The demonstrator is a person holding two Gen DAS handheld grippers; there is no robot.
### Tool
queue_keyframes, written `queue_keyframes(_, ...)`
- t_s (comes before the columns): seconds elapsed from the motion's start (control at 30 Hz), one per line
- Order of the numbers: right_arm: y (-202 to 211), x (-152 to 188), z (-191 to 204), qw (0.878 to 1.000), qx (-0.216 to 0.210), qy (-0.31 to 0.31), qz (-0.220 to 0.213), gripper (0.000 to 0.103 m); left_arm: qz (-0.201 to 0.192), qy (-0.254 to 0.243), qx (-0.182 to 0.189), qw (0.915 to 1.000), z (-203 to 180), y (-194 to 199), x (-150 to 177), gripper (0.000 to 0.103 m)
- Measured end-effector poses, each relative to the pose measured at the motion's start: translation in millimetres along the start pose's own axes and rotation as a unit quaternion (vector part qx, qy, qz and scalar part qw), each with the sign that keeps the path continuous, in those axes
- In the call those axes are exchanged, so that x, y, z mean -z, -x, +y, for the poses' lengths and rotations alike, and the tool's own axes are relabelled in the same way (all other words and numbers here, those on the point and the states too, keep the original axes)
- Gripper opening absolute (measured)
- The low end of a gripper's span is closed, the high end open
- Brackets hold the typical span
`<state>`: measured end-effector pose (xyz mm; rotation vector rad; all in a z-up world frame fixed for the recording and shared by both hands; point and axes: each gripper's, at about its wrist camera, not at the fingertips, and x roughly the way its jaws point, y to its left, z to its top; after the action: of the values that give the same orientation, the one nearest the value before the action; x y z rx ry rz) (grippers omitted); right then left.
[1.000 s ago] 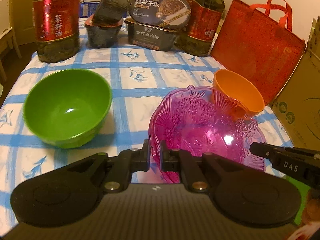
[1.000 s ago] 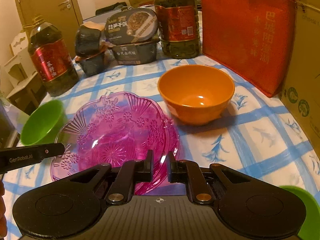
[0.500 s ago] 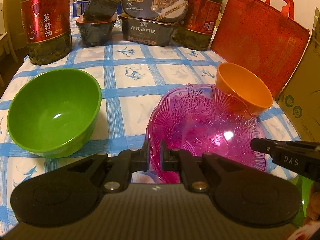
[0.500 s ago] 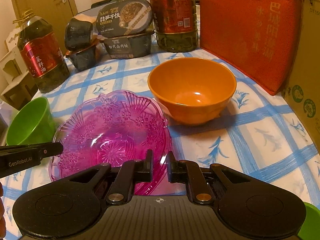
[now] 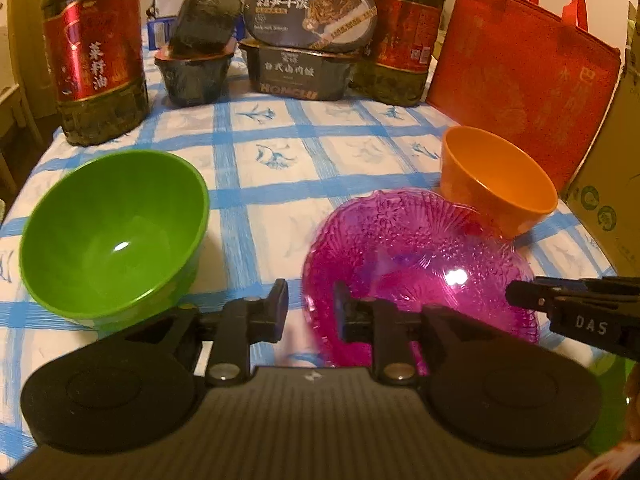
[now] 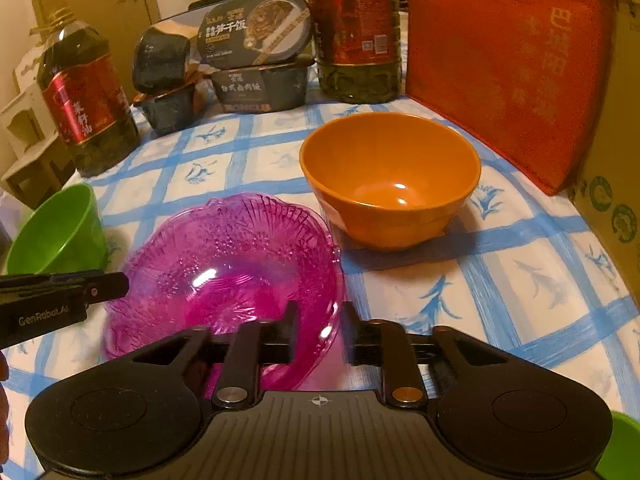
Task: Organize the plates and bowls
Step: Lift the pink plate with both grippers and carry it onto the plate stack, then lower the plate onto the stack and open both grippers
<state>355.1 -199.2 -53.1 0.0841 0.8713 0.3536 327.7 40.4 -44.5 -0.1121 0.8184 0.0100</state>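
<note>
Both grippers sit at the near rim of the pink glass plate (image 5: pixel 420 264), which lies on the blue-checked tablecloth (image 5: pixel 280 160) between the green bowl (image 5: pixel 112 232) and the orange bowl (image 6: pixel 390 180). The left gripper (image 5: pixel 310 310) has just been opening, its jaws now spread and straddling the plate's edge without pinching. The right gripper (image 6: pixel 318 332) too has just been opening, jaws apart with the rim loose between them.

Green bowl (image 6: pixel 56 232): cut by left edge in right view. Pink dish (image 5: pixel 420 272): near rim hidden behind tongs. Oil bottles (image 5: pixel 94 52): tops cropped.
</note>
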Motion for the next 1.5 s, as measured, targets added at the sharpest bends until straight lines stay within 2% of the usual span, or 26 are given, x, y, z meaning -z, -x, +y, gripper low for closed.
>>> queue_keyframes(0.07,3.2,1.1,-1.7,1.000,0.000,-0.005,-0.007,0.036,-0.002,0.006,0.007,1.0000,2.8,2.1,0.2,0.021)
queue_keyframes(0.43,27.5,11.1,-4.1,0.999,-0.003,-0.030,-0.015,0.038,-0.001,0.040,0.026,0.9988,9.0,28.6,10.6,0.023)
queue_keyframes(0.8,77.3,40.4,13.1,0.999,-0.023,-0.042,-0.011,0.047,0.007,0.068,0.041,0.9968,5.8,74.1,43.4,0.026)
queue_keyframes(1.1,129.1,75.7,18.4,0.998,-0.034,-0.053,-0.011,0.052,0.009,0.085,0.043,0.9955,2.3,124.0,81.5,0.043)
queue_keyframes(1.2,145.8,87.1,20.3,0.998,-0.036,-0.055,-0.012,0.053,0.007,0.083,0.041,0.9957,-0.5,141.3,91.2,0.045)
queue_keyframes(1.33,163.6,99.7,23.5,0.998,-0.037,-0.055,-0.011,0.055,0.001,0.082,0.038,0.9959,-4.8,163.3,103.0,0.056)
queue_keyframes(1.5,182.4,115.6,27.0,0.998,-0.038,-0.055,-0.009,0.056,0.002,0.093,0.041,0.9948,-8.5,186.5,120.4,0.064)
